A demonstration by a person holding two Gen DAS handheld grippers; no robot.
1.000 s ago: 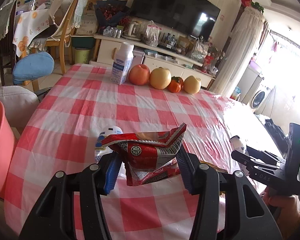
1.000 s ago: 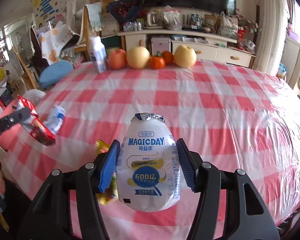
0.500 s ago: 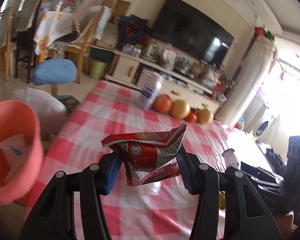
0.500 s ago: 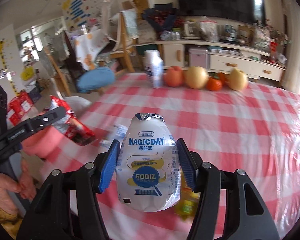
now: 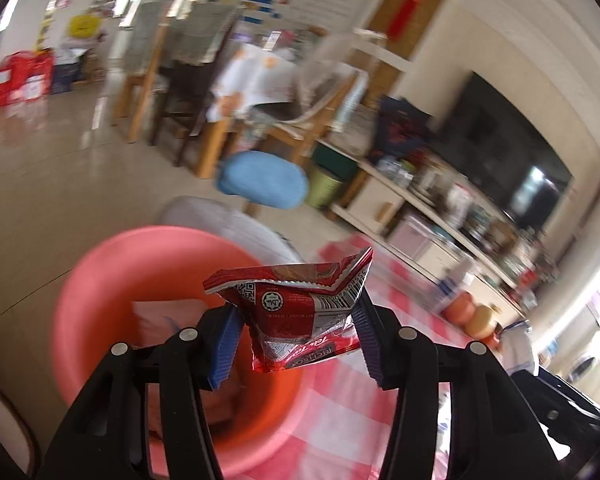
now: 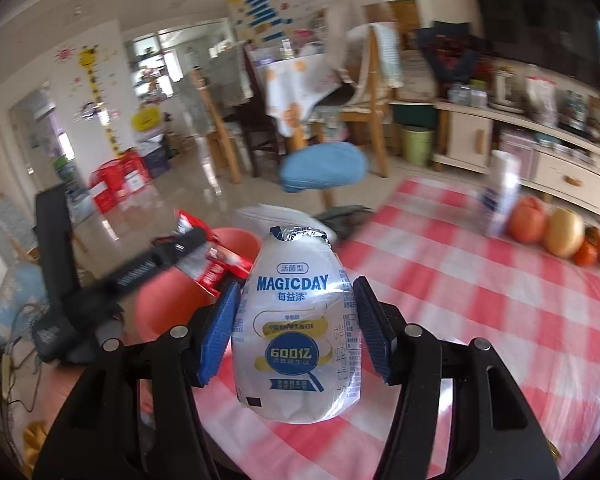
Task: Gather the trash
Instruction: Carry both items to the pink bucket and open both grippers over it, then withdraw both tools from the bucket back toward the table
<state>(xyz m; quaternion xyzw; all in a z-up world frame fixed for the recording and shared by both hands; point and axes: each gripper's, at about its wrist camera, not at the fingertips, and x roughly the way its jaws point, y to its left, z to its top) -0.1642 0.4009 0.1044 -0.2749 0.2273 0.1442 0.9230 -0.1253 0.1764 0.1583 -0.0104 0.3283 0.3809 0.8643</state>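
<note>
In the left wrist view, one crumpled red wrapper [image 5: 300, 312] is clamped between the left gripper [image 5: 296, 340] pads, held above one pink bin [image 5: 112, 280] beside the checked table [image 5: 340, 420].

In the right wrist view, one white yogurt bottle [image 6: 296, 328] is gripped by the right gripper [image 6: 296, 336]; four fruits [image 6: 564, 232] and one carton [image 6: 504, 196], blurred, are seen on the table.

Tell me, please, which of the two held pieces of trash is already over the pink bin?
The red snack wrapper in the left gripper; the white yogurt bottle is above the checked tablecloth.
</note>
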